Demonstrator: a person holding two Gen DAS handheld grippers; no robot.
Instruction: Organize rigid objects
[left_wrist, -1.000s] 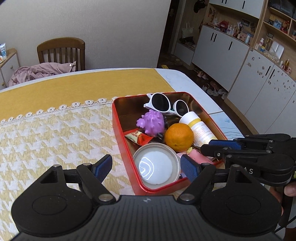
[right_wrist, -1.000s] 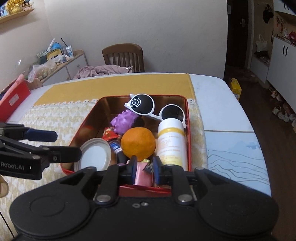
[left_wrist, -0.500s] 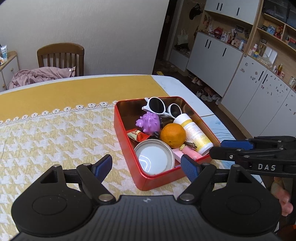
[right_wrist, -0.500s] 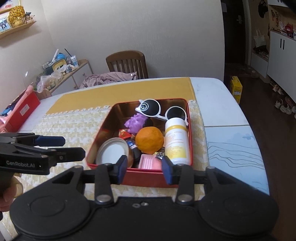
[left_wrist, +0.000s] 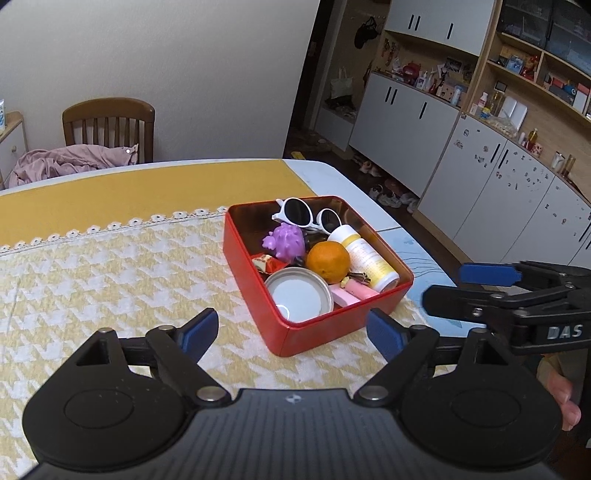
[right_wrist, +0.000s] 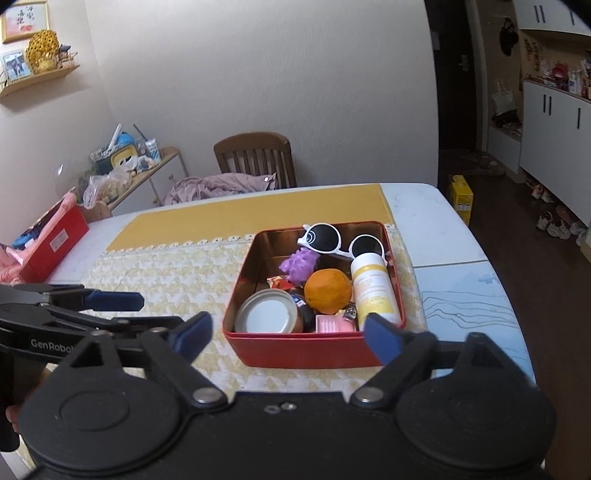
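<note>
Sitting on a yellow and white houndstooth tablecloth (right_wrist: 155, 280), a red metal tin (right_wrist: 306, 352) is seen already filled with the small rigid objects of the task. White round sunglasses (right_wrist: 338, 242) are propped against its far wall, with a purple spiky toy (right_wrist: 301, 264) just in front of them. An orange (right_wrist: 328, 290) is lodged in the middle, touching a white bottle with a yellow label (right_wrist: 375, 286) that lies on its side along the right wall. A round metal lid (right_wrist: 267, 314) is laid at the near left corner, a pink bar (right_wrist: 332, 325) at the near wall, and a small red wrapper (left_wrist: 266, 263) is tucked behind the lid. No loose item is seen on the cloth around the tin, so the gathering is judged to be finished or nearly so; at most some tidying inside the tin may be left. The left gripper (left_wrist: 291, 328) is held above the cloth on the near side of the tin, its jaws opening and nothing between them. The right gripper (right_wrist: 288, 334) is held just short of the tin's near wall, its jaws also opening wide and nothing pinched. A wooden chair (right_wrist: 255, 155) with pink fabric draped on it is seen beyond the table.
</note>
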